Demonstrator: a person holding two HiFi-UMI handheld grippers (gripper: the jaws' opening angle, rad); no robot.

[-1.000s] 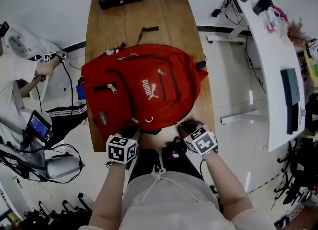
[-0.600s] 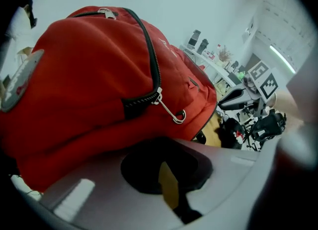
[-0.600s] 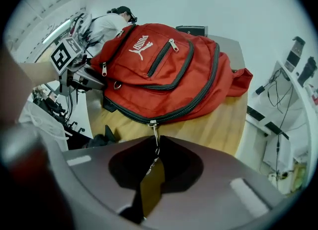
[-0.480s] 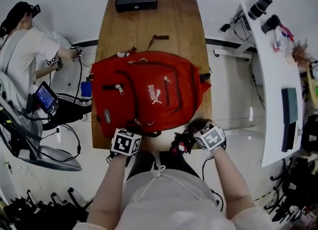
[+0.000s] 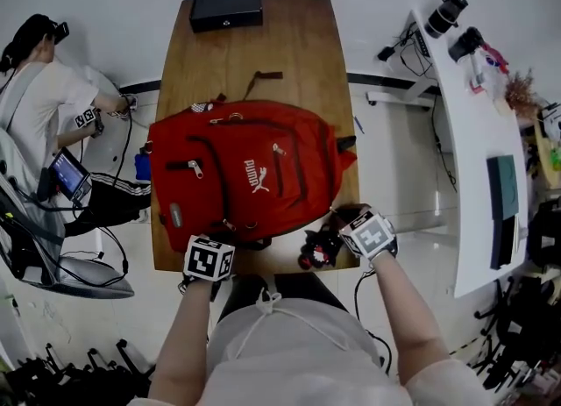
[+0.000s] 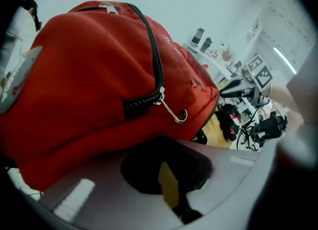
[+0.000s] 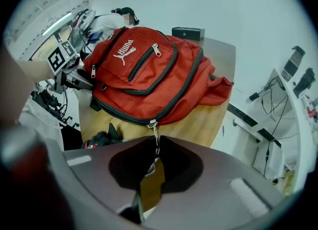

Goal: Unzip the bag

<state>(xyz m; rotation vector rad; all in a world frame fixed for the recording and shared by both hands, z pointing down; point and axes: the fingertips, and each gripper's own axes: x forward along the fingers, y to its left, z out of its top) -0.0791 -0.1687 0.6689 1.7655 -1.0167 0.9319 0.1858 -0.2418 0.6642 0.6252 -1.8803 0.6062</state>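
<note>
A red backpack lies flat on the wooden table, its black zipper track running round its edge. My right gripper is shut on the metal zipper pull, which hangs from the slider at the bag's near edge. In the head view the right gripper sits at the bag's near right corner. My left gripper is pressed against the bag's near left edge, jaws shut with red fabric at their tips. A second metal pull hangs just above them.
A black box stands at the table's far end, and a dark strap trails behind the bag. A black and red object lies at the near table edge. A person sits left; a white desk stands right.
The head view has shifted a little. Both grippers stay at the bag's near edge, the right one still on the pull.
</note>
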